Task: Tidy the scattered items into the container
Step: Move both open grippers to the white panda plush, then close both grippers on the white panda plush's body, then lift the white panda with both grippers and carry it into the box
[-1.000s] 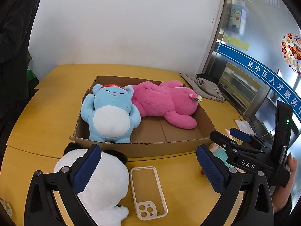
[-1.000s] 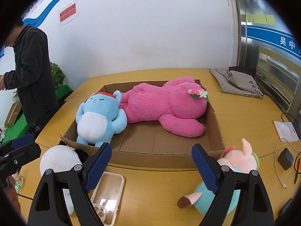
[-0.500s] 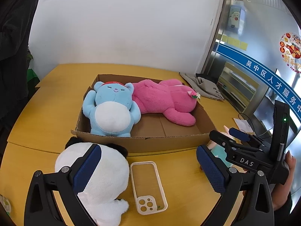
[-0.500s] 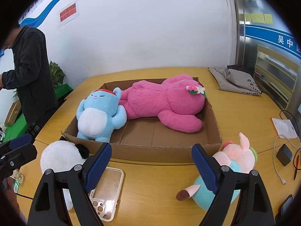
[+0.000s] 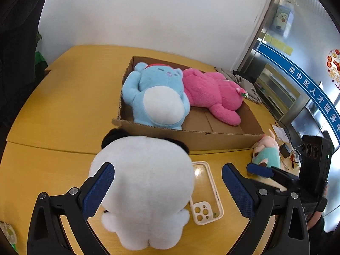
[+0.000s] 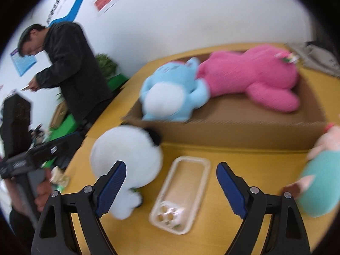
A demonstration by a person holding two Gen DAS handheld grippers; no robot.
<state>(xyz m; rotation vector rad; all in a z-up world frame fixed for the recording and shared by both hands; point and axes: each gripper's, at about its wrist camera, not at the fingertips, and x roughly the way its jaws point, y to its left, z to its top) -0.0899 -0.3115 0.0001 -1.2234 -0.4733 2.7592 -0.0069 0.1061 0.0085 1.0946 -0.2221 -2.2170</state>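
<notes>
Grippers closed in on the last strays. Within a second the left gripper [image 5: 167, 189] had dropped toward the white panda plush [image 5: 144, 189], which now sat between its wide, untouching jaws; the right gripper [image 6: 171, 188], also wide and empty, had swung to frame the clear phone case [image 6: 180, 193]. Both pickups looked imminent. The cardboard box [image 5: 191, 138] lay at 12 o'clock, its near wall just beyond the panda, holding the blue plush [image 5: 159, 99] and pink plush [image 5: 212, 93], with bare floor at its near right. A teal-and-pink plush [image 5: 265, 155] waited at 3 o'clock on the table [image 5: 63, 110].
</notes>
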